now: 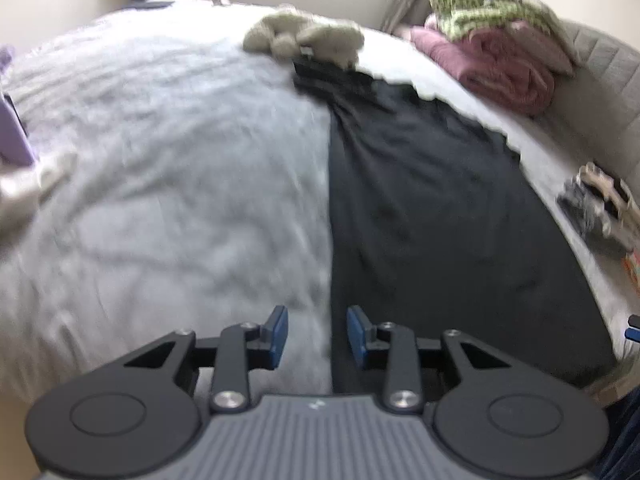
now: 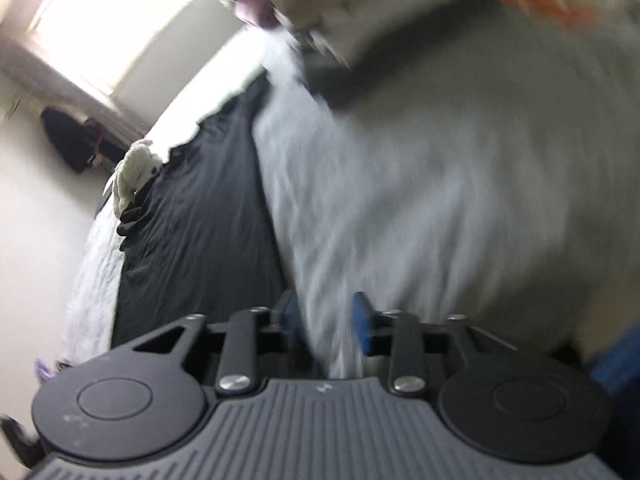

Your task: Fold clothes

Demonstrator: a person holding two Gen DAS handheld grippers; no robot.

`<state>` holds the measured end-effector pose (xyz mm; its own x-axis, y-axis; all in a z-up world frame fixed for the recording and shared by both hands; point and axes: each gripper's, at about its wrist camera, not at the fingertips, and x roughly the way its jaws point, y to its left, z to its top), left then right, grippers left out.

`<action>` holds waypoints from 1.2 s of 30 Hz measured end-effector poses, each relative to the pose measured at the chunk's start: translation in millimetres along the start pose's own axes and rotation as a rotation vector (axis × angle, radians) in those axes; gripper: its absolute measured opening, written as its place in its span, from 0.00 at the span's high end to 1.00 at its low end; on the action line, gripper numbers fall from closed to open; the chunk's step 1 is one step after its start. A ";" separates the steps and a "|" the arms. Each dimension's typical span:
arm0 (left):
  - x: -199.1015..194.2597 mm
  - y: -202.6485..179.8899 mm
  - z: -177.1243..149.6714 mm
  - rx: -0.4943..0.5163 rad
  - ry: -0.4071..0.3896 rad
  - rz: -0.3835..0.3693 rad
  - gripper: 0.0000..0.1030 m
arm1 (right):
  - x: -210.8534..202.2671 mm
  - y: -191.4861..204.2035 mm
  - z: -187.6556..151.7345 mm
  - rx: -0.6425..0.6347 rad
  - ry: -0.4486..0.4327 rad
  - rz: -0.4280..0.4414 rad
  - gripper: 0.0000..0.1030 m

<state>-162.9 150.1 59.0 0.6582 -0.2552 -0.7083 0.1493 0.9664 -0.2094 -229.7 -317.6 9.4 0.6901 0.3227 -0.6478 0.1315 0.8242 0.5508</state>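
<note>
A long black garment [image 1: 432,216] lies flat on the white bedspread [image 1: 168,168], stretching away from me toward the far end of the bed. My left gripper [image 1: 317,334] hovers open over the garment's near left edge, with nothing between its blue pads [image 1: 276,332]. In the right wrist view the same black garment [image 2: 200,216] lies to the left, and my right gripper [image 2: 326,322] stands open over the white bedspread [image 2: 420,208] just right of the garment's edge. That view is blurred.
A cream fluffy item [image 1: 308,36] rests at the garment's far end. Folded pink and green-patterned textiles [image 1: 500,40] are piled at the back right. Small items [image 1: 600,204] lie at the right edge of the bed. A purple object [image 1: 14,132] is at the left.
</note>
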 end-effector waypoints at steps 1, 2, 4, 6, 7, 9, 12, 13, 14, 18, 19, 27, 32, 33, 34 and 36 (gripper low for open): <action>2.5 -2.7 7.3 0.011 -0.011 -0.008 0.68 | 1.9 6.9 5.9 -0.050 -0.009 -0.001 0.64; 5.0 -5.4 14.6 0.023 -0.023 -0.016 0.68 | 3.9 13.8 11.7 -0.101 -0.018 -0.002 0.64; 10.1 -10.9 29.2 0.045 -0.045 -0.031 0.68 | 7.7 27.6 23.4 -0.201 -0.037 -0.005 0.64; 15.1 -16.3 43.8 0.068 -0.068 -0.047 0.68 | 34.1 61.8 28.5 -0.375 -0.015 0.045 0.64; 17.7 -19.1 51.1 0.079 -0.080 -0.055 0.68 | 51.3 82.6 29.9 -0.474 0.003 0.079 0.63; 49.2 -34.0 60.7 0.144 -0.075 -0.045 0.68 | 89.3 118.6 24.8 -0.684 0.048 0.124 0.63; 96.2 -42.6 65.0 0.213 -0.039 0.023 0.68 | 146.7 149.3 10.3 -0.955 0.131 0.133 0.63; 107.6 -37.6 62.7 0.221 -0.021 0.051 0.68 | 162.4 149.5 9.5 -1.004 0.152 0.113 0.63; 112.7 -31.6 60.5 0.220 -0.011 0.072 0.68 | 173.5 145.5 13.2 -1.017 0.166 0.105 0.61; 107.4 -5.0 57.1 0.197 -0.021 0.037 0.73 | 165.7 100.8 53.1 -0.871 0.168 0.058 0.61; 105.6 -1.9 56.4 0.205 -0.019 0.039 0.73 | 160.5 88.6 60.9 -0.850 0.163 0.023 0.61; 99.4 14.8 89.3 0.100 -0.046 -0.054 0.72 | 160.4 79.4 88.9 -0.780 0.184 -0.016 0.54; 141.3 9.7 132.1 0.148 -0.051 0.005 0.72 | 206.9 129.6 101.0 -0.823 0.168 0.127 0.54; 148.1 12.1 136.0 0.151 -0.050 0.013 0.72 | 220.0 143.0 101.9 -0.851 0.172 0.152 0.54; 153.6 15.3 138.1 0.152 -0.051 0.018 0.72 | 234.4 155.2 103.5 -0.877 0.178 0.170 0.53; 164.8 21.8 142.3 0.156 -0.052 0.027 0.73 | 263.8 174.4 107.5 -0.917 0.194 0.190 0.53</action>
<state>53.8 133.7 33.7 0.7001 -0.2313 -0.6756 0.2410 0.9671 -0.0813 51.8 -138.7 -8.9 0.5017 0.4925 -0.7112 -0.6364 0.7670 0.0821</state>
